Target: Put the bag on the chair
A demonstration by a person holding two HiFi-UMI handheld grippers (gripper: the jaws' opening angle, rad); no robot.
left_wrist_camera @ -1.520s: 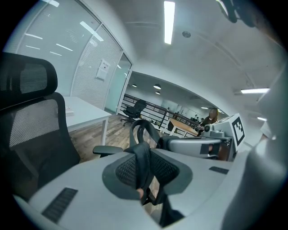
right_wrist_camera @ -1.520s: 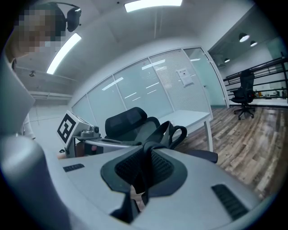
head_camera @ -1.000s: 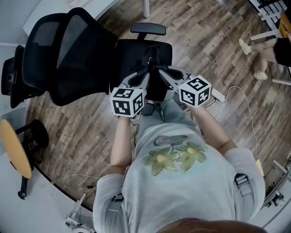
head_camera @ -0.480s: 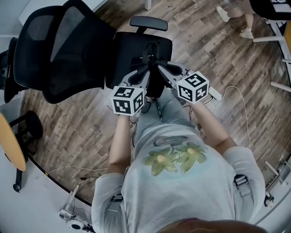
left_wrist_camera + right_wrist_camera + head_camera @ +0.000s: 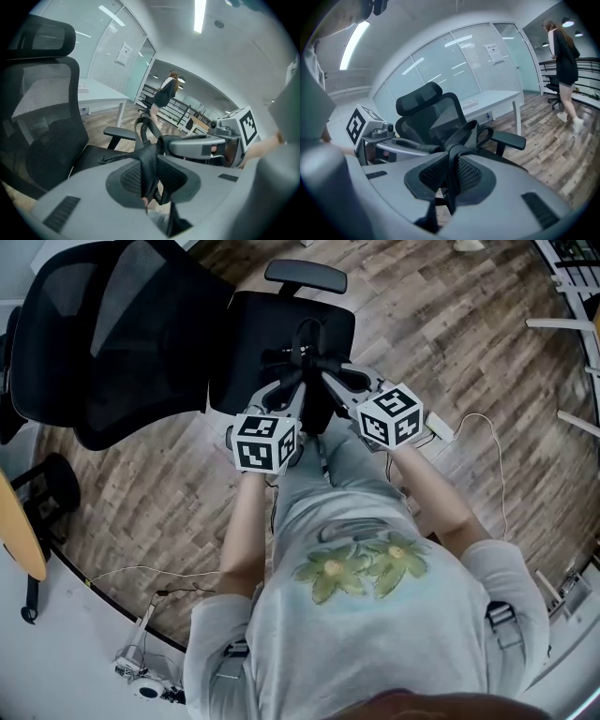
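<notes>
A black mesh office chair point(image 5: 112, 343) stands ahead, its seat point(image 5: 267, 343) just beyond my hands. A black bag point(image 5: 317, 416) hangs by its straps point(image 5: 306, 341) at the seat's near edge. My left gripper point(image 5: 300, 385) is shut on one strap point(image 5: 146, 159), which is pinched between its pads. My right gripper point(image 5: 328, 381) holds another strap point(image 5: 454, 164) between its pads; its jaws are opening slightly while the strap stays pinched. The two grippers nearly meet tip to tip. In each gripper view the other gripper shows: right point(image 5: 201, 146), left point(image 5: 401, 145).
The chair's armrest point(image 5: 305, 276) lies beyond the seat. A white power strip with cable point(image 5: 441, 430) lies on the wood floor at right. A yellow round table point(image 5: 19, 531) and a black stool point(image 5: 47, 488) stand at left. A person point(image 5: 562, 61) walks behind; a white desk point(image 5: 101, 91) is nearby.
Both grippers with the bag have edged a little toward the chair seat. The person's feet at the top right have moved out of the head view.
</notes>
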